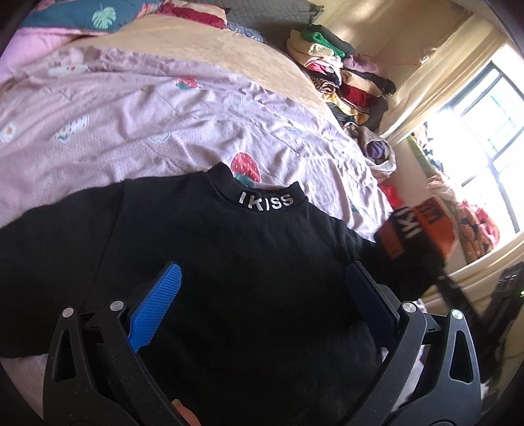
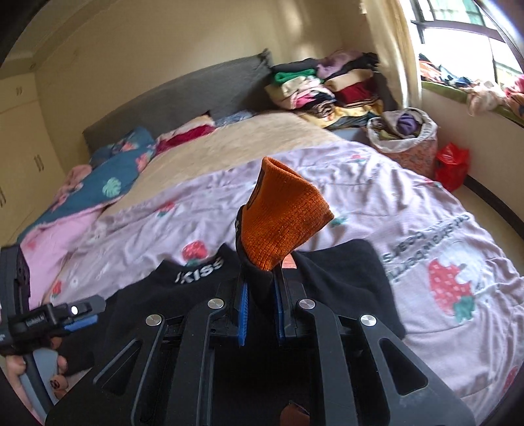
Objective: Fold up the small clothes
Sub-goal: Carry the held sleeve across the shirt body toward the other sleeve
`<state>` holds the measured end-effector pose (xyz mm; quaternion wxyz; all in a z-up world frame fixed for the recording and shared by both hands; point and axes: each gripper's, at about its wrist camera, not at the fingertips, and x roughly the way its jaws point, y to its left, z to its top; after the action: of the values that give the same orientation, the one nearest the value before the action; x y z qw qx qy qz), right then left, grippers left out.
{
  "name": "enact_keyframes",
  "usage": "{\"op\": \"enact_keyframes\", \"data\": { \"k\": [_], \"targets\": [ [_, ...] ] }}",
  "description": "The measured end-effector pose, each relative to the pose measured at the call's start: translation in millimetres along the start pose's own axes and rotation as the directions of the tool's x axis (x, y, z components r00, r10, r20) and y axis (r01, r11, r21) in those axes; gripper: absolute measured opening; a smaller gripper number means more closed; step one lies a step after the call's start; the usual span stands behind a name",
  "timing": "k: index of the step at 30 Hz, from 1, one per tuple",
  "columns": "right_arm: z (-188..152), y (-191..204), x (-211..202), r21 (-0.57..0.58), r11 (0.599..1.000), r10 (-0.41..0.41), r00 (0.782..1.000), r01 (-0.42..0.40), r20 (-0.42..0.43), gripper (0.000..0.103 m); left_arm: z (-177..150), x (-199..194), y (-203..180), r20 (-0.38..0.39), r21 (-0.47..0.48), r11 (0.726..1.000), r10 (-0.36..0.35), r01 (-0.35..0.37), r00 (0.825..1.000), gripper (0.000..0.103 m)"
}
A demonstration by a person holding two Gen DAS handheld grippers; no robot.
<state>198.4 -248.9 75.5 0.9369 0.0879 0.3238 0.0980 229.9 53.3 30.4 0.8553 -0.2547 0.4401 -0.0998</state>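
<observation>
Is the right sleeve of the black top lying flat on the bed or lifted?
Lifted: the right gripper is shut on the sleeve, and its orange cuff stands above the bedcover.

A pink strawberry-print quilt [image 2: 376, 203] covers the foot half of the bed, with a tan blanket [image 2: 235, 144] toward the grey headboard [image 2: 183, 95]. A teal leaf-print pillow [image 2: 114, 177] lies at the head-end corner. Off the far side sit stacked folded clothes [image 2: 327, 85], a full laundry basket [image 2: 406, 137] and a red bag [image 2: 452, 164] (beneath the window [image 2: 465, 29]).
</observation>
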Motion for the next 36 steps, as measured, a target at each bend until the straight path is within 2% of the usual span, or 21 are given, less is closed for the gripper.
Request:
{"op": "enact_keyframes", "data": {
  "k": [7, 11, 18, 25, 28, 29, 31, 32, 34, 36],
  "targets": [
    [-23, 41, 29, -0.016, 0.999, 0.046, 0.997, -0.047, -0.066, 0.012, 2, 2, 27, -0.016, -0.077, 0.991, -0.108, 0.106, 0.994, 0.095],
    [-37, 59, 43, -0.029, 0.997, 0.070, 0.992, -0.073, -0.104, 0.012, 1, 7, 43, -0.023, -0.119, 0.977, -0.180, 0.176, 0.983, 0.095],
    [-63, 89, 63, -0.073, 0.991, 0.097, 0.981, -0.111, -0.169, 0.017, -3, 25, 67, -0.062, -0.210, 0.954, -0.229, 0.212, 0.971, 0.095],
    [-87, 99, 61, -0.081, 0.969, 0.203, 0.938, -0.235, -0.282, 0.044, -10, 36, 72, -0.094, -0.221, 0.950, -0.246, 0.221, 0.965, 0.094],
    [-96, 96, 48, -0.091, 0.960, 0.228, 0.928, -0.264, -0.295, 0.048, -16, 43, 69, -0.123, -0.221, 0.949, -0.255, 0.224, 0.959, 0.093],
    [-97, 94, 44, -0.089, 0.960, 0.228, 0.928, -0.265, -0.296, 0.049, -18, 46, 67, -0.132, -0.220, 0.950, -0.252, 0.220, 0.959, 0.091],
    [-97, 86, 35, -0.070, 0.962, 0.234, 0.929, -0.264, -0.288, 0.051, -23, 54, 63, -0.155, -0.220, 0.953, -0.243, 0.206, 0.958, 0.076],
    [-97, 82, 31, -0.061, 0.964, 0.230, 0.931, -0.257, -0.283, 0.052, -27, 60, 61, -0.170, -0.223, 0.955, -0.237, 0.197, 0.956, 0.072],
    [-95, 70, 22, -0.047, 0.971, 0.213, 0.941, -0.233, -0.263, 0.054, -30, 66, 57, -0.182, -0.211, 0.963, -0.210, 0.171, 0.961, 0.053],
    [-93, 58, 16, -0.026, 0.978, 0.193, 0.949, -0.206, -0.249, 0.054, -33, 71, 49, -0.183, -0.185, 0.969, -0.195, 0.161, 0.964, 0.042]
  ]
}}
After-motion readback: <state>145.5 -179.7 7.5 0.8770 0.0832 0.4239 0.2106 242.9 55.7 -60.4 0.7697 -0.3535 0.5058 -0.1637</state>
